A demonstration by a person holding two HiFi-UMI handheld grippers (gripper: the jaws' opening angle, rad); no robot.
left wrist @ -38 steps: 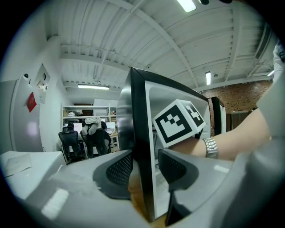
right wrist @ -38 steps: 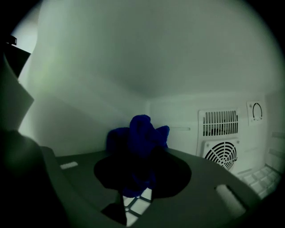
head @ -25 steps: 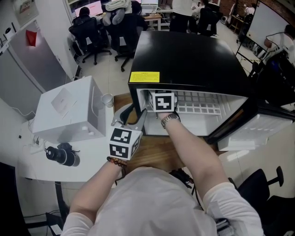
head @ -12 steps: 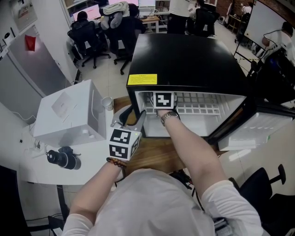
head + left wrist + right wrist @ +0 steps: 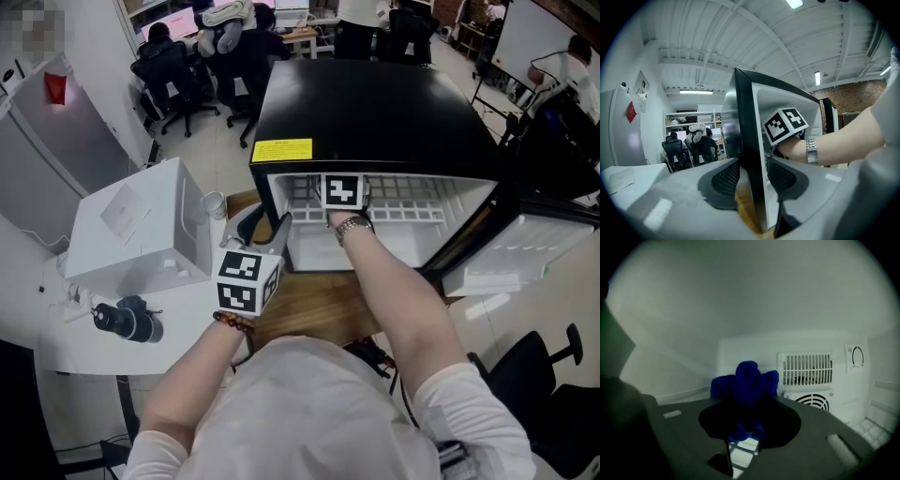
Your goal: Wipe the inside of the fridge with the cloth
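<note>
The black mini fridge (image 5: 375, 103) stands open on the wooden table (image 5: 309, 309). My left gripper (image 5: 272, 230) straddles the front edge of the fridge's left side wall (image 5: 747, 122), one pad on each face, and is shut on it (image 5: 752, 180). My right arm reaches into the fridge, with only the marker cube (image 5: 342, 191) showing under the top edge in the head view. In the right gripper view my right gripper (image 5: 747, 408) is shut on a bunched blue cloth (image 5: 750, 378), held above the wire shelf and facing the white back wall.
The fridge door (image 5: 525, 253) hangs open to the right. A vent (image 5: 805, 367), a round grille (image 5: 811, 401) and a dial (image 5: 857, 357) sit on the back wall. A white box-shaped appliance (image 5: 141, 230), a cup (image 5: 215, 203) and a black camera-like object (image 5: 127, 321) lie to the left. Behind are office chairs (image 5: 178, 61).
My right gripper with the cloth has slid to the right inside the fridge. The left gripper has stayed on the side wall.
</note>
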